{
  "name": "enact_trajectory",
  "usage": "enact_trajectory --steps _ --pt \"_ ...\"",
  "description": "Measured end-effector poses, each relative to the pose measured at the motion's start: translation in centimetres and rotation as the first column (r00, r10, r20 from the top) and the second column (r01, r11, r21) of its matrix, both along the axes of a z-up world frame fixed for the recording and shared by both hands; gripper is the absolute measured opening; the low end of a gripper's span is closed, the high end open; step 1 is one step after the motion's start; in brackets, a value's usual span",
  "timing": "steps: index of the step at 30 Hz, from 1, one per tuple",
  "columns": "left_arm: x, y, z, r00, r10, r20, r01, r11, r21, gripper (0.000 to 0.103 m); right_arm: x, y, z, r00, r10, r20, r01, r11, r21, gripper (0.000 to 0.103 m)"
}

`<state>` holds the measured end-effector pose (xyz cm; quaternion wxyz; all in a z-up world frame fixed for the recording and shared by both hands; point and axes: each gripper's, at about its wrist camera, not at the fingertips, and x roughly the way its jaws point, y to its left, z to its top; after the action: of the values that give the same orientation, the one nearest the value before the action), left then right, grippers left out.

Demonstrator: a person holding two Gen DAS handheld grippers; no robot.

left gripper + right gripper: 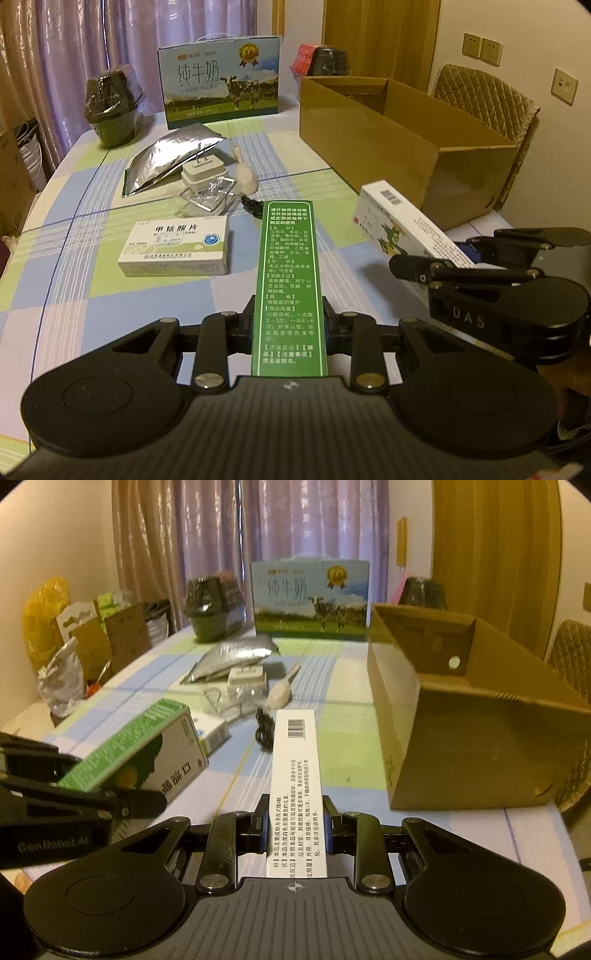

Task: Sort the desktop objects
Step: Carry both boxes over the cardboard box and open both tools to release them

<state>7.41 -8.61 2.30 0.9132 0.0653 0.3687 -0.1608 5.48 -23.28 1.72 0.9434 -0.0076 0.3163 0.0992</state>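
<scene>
My left gripper (pixel 288 328) is shut on a long green medicine box (pixel 290 266), held above the table and pointing forward. My right gripper (pixel 295 823) is shut on a long white medicine box (pixel 295 775) with a barcode. Each view shows the other gripper too: the right gripper (pixel 443 254) with the white box (pixel 399 225), and the left gripper (pixel 92 775) with the green box (pixel 140 753). An open cardboard box (pixel 406 147) (pixel 461 720) stands at the right. A white pill box (pixel 173 247) lies flat on the checked tablecloth.
Mid-table lie a foil pouch (pixel 170 158), a white plug (pixel 203 171), a clear plastic piece (pixel 210 194), a white scoop (pixel 245 177) and a black cable (pixel 253 205). A milk carton (pixel 221 81) and two wrapped dark pots (pixel 110 107) (pixel 328 61) stand at the back. A chair (pixel 487 99) is behind the cardboard box.
</scene>
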Motion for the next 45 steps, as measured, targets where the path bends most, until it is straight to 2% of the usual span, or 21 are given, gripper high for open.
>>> enact_trajectory --steps 5,10,16,21,33,45 --pt "0.3 -1.0 1.6 1.0 -0.008 0.029 0.009 1.0 -0.006 0.025 -0.2 -0.8 2.2 0.999 -0.014 0.051 0.014 1.0 0.001 0.023" --pt "1.5 -2.8 3.7 0.998 -0.033 0.061 0.034 0.999 -0.012 0.025 1.0 -3.5 4.3 0.994 -0.072 0.081 0.071 0.997 0.013 0.023" --pt "3.4 -6.4 5.9 0.992 -0.083 0.094 0.086 0.996 -0.027 0.025 2.5 -6.8 7.5 0.987 -0.113 0.117 0.111 0.994 0.019 0.023" --pt "4.9 -9.5 7.0 0.988 -0.119 0.102 0.124 0.991 -0.042 0.025 3.5 -9.5 8.8 0.983 -0.135 0.128 0.135 0.991 0.009 0.023" --pt "8.8 -15.0 8.2 0.985 -0.142 0.103 0.15 0.986 -0.07 0.025 5.6 -16.2 10.3 0.967 -0.213 0.137 0.214 0.977 0.009 0.023" --pt "13.6 -18.7 6.8 0.986 -0.152 0.073 0.157 0.985 -0.07 0.025 9.4 -19.0 9.1 0.969 -0.224 0.102 0.222 0.974 0.036 0.023"
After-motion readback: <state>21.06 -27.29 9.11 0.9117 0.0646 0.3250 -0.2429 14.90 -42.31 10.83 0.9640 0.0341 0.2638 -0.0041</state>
